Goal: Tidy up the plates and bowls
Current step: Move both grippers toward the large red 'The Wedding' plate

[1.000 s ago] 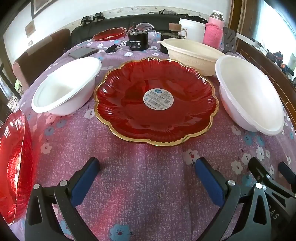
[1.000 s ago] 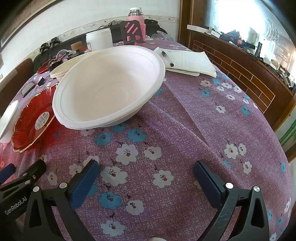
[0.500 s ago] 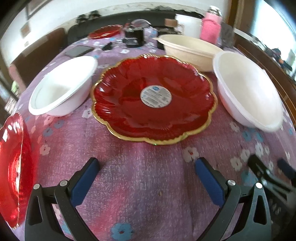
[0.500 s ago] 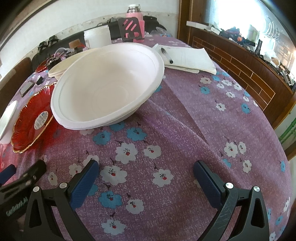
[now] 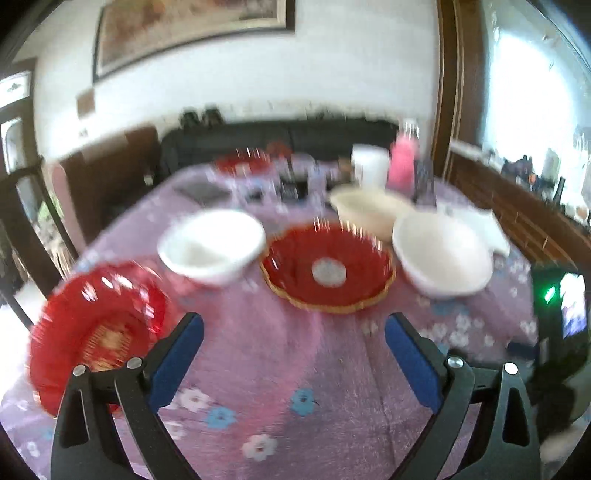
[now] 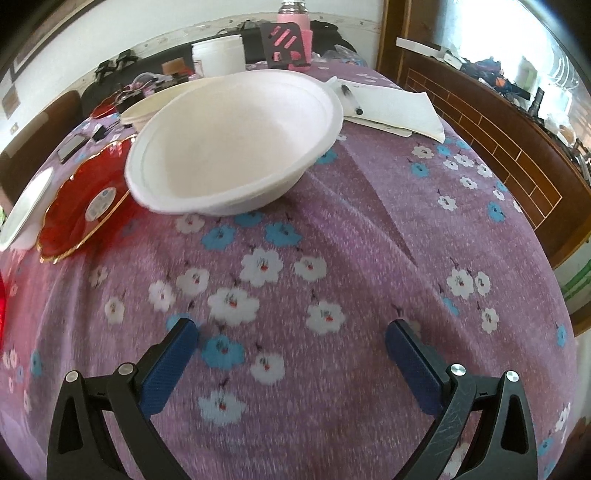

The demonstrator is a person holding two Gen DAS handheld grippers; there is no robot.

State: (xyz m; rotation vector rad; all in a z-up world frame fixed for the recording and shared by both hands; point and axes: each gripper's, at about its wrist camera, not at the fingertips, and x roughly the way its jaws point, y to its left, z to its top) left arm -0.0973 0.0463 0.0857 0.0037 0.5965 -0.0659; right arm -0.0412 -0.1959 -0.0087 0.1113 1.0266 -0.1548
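You've got a purple floral cloth (image 6: 369, 229), pen (image 6: 351, 99) on paper (image 6: 395, 107), pink flask (image 6: 295, 18) w/ white tub (image 6: 218, 55) at back, phone (image 6: 72, 146) far left.

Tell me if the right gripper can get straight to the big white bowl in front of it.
Probably yes. The right gripper is open and empty, and only bare flowered tablecloth lies between its jaws and the big white bowl. The red plate sits off to the left, out of the path.

Purple floral tablecloth (image 6: 351, 229); white bowl (image 6: 236, 144); seemingly gold-rimmed red plate (image 5: 327, 271).
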